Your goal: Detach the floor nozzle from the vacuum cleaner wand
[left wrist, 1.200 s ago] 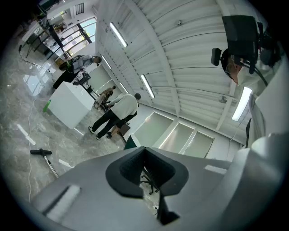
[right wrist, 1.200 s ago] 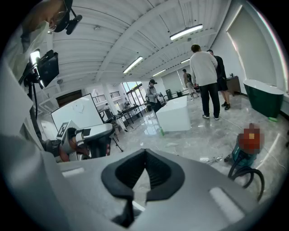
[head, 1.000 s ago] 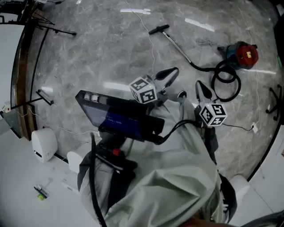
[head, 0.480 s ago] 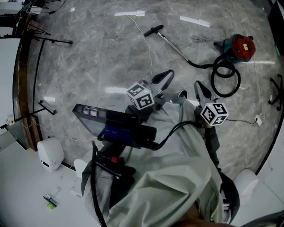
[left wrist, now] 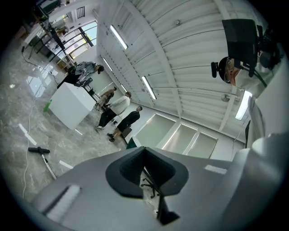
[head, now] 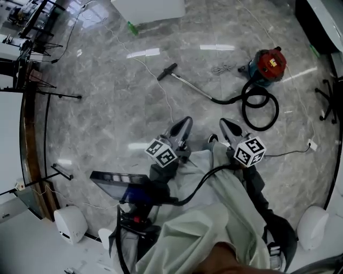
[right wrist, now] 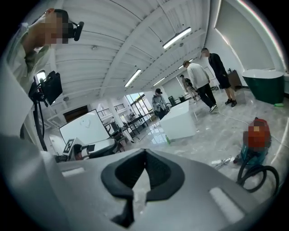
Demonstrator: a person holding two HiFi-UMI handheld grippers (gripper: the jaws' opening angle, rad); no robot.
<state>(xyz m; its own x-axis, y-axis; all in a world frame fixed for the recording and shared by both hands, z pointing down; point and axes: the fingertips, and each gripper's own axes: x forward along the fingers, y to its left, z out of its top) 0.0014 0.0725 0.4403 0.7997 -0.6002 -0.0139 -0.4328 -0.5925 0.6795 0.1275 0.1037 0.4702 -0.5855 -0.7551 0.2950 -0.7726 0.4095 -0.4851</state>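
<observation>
Status: task not begun, by the look of it. Vacuum (head: 269,63), a red canister, stands on the floor at the far right, well apart from the person. Hose (head: 258,109), black, coils beside it and runs into the wand (head: 192,87), a slim metal tube lying flat. Nozzle (head: 166,71), a small dark T-shaped head, sits at the wand's far end and appears joined to it; the left gripper view shows it too, low at the left. Left gripper (head: 185,124) and right gripper (head: 225,124) are held side by side close to the person's body, each with jaws closed together on nothing, well short of the wand. Remaining: reach the joint, steady the wand, pull the nozzle free.

Room: large open hall with a white ribbed ceiling, strip lights, and people standing at the far side. Floor (head: 107,107): polished grey marble, glossy with lamp reflections. White counter (head: 147,8) at the far edge. White domed unit (head: 69,223) near the person's left.
</observation>
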